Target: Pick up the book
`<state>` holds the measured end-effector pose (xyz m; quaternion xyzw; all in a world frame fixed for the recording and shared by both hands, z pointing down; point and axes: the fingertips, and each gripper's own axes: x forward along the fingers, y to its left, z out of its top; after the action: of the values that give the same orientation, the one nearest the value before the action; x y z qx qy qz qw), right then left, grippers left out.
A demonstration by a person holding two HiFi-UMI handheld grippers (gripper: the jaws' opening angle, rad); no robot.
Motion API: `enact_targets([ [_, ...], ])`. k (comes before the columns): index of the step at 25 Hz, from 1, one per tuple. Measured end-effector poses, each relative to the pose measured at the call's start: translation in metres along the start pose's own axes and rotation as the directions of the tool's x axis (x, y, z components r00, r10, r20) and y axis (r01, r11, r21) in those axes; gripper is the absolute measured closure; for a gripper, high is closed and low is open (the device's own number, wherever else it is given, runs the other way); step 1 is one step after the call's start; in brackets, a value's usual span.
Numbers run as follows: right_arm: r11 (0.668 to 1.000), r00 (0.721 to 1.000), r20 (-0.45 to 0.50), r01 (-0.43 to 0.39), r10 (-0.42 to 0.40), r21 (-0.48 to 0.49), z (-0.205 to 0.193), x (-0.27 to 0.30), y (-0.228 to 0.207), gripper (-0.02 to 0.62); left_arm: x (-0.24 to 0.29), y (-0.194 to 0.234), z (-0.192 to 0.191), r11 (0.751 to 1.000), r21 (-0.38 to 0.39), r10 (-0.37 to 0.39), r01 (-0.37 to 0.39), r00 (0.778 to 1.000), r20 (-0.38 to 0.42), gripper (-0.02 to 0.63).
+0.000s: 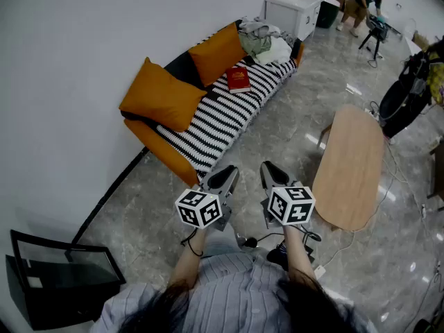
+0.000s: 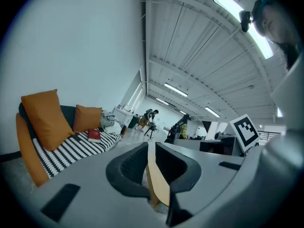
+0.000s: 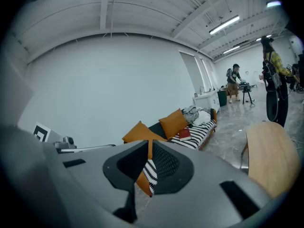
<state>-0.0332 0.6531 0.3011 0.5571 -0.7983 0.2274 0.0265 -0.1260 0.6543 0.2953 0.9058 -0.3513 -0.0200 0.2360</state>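
A red book (image 1: 238,79) lies flat on the striped seat of a sofa (image 1: 215,120), between two orange cushions and a heap of clothes. It shows small in the left gripper view (image 2: 94,135) and in the right gripper view (image 3: 185,134). My left gripper (image 1: 223,178) and right gripper (image 1: 272,174) are side by side over the floor, well short of the sofa, both shut with nothing in them. Their tips point towards the sofa.
An oval wooden coffee table (image 1: 350,166) stands right of the grippers. Orange cushions (image 1: 164,96) lean on the sofa back and clothes (image 1: 263,40) pile at its far end. A dark glass stand (image 1: 55,276) sits at lower left. A person (image 1: 365,2) bends far off; cables cross the floor.
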Motion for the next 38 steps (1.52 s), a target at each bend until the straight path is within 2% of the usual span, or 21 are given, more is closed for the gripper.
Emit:
enact_targets([
  [11,1.000,1.000,0.002,-0.010,0.010,0.020,-0.009,0.002,0.000,0.557,-0.003,0.002,-0.007,0.999,0.025,0.029,-0.028,0.999,-0.027,0.565],
  [16,1.000,1.000,0.005,-0.023,0.023,-0.012,-0.006,0.013,0.001,0.557,0.002,0.006,-0.005,0.999,0.039,0.029,-0.027,0.999,-0.036,0.565],
  [20,0.999,0.999,0.004,-0.035,0.035,-0.025,-0.003,0.028,0.003,0.556,0.008,0.014,-0.004,0.996,0.080,0.034,-0.029,0.998,-0.060,0.565],
  [24,0.999,1.000,-0.005,-0.031,0.031,-0.035,0.002,0.052,-0.004,0.557,0.027,0.034,0.002,0.994,0.106,0.038,-0.029,0.996,-0.084,0.565],
  [31,0.999,1.000,-0.027,0.006,-0.007,-0.037,0.024,0.111,-0.036,0.555,0.080,0.073,0.022,0.998,0.065,-0.002,0.009,0.994,-0.106,0.565],
  [38,0.999,0.999,-0.050,0.008,-0.010,-0.032,0.058,0.200,-0.052,0.555,0.145,0.126,0.066,0.996,0.069,-0.050,0.058,0.992,-0.112,0.565],
])
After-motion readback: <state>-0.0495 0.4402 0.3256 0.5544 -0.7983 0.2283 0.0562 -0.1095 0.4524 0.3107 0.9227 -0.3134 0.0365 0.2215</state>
